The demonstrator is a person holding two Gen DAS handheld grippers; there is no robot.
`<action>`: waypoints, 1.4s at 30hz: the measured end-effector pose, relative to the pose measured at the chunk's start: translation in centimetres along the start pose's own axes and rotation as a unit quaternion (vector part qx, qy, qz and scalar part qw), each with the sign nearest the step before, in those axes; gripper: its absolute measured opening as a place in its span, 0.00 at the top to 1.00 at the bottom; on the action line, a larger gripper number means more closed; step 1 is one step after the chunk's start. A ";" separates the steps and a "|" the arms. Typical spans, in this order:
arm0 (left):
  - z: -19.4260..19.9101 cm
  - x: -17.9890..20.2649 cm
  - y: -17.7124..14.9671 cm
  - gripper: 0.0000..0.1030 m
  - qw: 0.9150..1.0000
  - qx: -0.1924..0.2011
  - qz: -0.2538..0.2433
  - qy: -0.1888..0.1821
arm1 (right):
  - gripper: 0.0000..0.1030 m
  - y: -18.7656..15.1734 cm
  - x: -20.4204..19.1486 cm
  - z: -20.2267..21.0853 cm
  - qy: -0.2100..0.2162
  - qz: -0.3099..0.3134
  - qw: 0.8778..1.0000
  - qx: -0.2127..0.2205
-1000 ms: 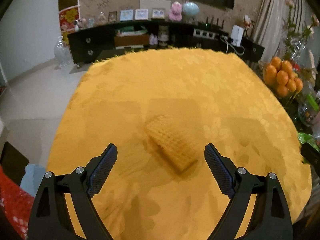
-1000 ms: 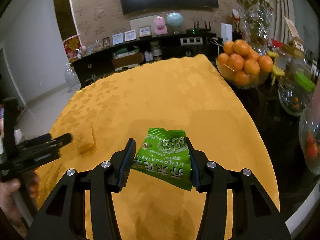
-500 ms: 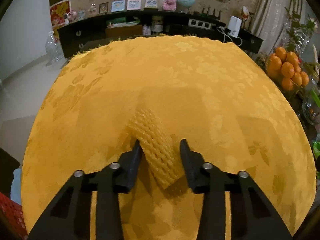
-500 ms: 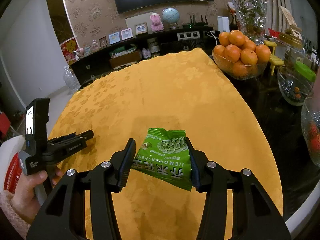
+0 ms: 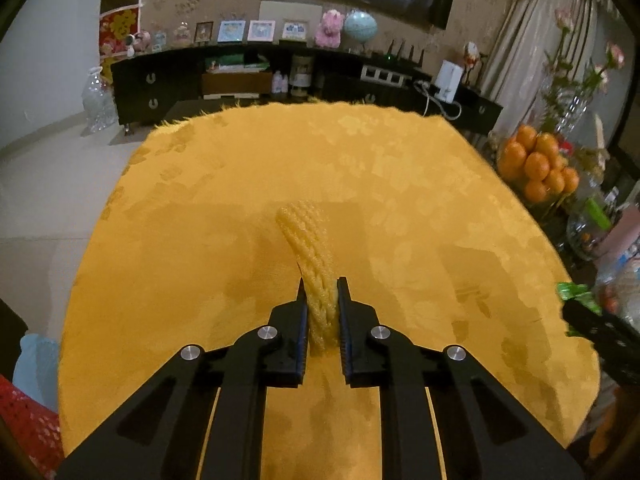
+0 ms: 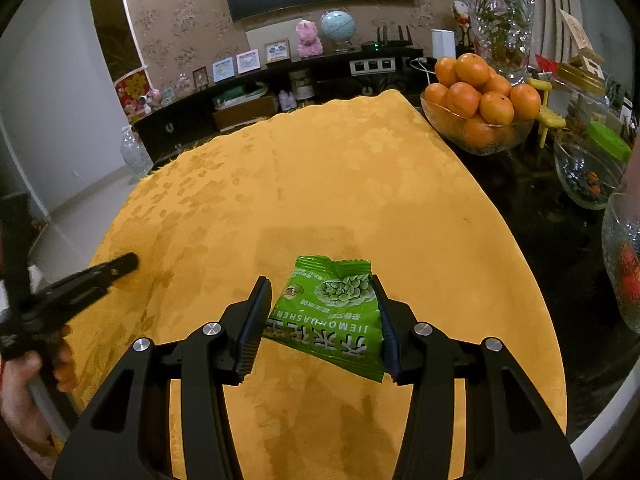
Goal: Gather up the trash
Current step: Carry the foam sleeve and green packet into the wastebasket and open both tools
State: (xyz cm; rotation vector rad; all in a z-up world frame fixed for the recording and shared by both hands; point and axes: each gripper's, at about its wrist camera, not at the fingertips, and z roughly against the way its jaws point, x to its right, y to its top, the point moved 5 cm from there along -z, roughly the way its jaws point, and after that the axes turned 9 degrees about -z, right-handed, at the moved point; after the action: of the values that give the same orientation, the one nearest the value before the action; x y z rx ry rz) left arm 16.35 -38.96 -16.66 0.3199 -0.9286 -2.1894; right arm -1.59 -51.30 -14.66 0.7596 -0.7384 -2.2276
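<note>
Yellow foam net [image 5: 310,248] pinched by left gripper [image 5: 322,300] above mid-surface [image 5: 400,184]; its fingers have just closed. Right gripper [image 6: 322,312] clamps green packet [image 6: 336,312]. Risk: springy foam slips free.

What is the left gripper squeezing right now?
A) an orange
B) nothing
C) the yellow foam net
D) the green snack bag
C: in the left wrist view the left gripper has its jaws pressed tight on the yellow foam net, over the yellow tablecloth.
</note>
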 end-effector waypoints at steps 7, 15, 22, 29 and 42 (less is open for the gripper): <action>4.0 -0.7 0.1 0.88 1.000 0.028 0.008 -0.003 | 0.54 0.0 -0.2 0.0 -0.001 0.007 1.000 0.006; 8.5 -1.6 0.6 0.88 0.998 0.066 0.004 0.020 | 0.54 0.0 -0.7 -0.1 -0.002 0.014 1.000 0.013; 12.7 -3.1 -0.2 0.88 0.995 0.094 0.001 0.045 | 0.54 -0.4 -1.4 -0.2 0.002 0.022 1.000 0.015; 16.6 -6.2 -2.5 0.88 0.991 0.109 0.027 0.075 | 0.54 -0.7 -2.1 -0.3 0.004 0.027 0.999 0.017; 22.7 -14.0 -7.4 0.88 0.975 0.129 0.098 0.150 | 0.54 -2.6 -5.9 1.4 0.024 0.060 0.997 0.032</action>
State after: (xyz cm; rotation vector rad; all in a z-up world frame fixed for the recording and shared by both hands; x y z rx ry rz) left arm 11.57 -13.69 -6.47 0.6360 -1.0255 -1.7822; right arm 0.05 -44.97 -13.63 0.7757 -0.8127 -2.0794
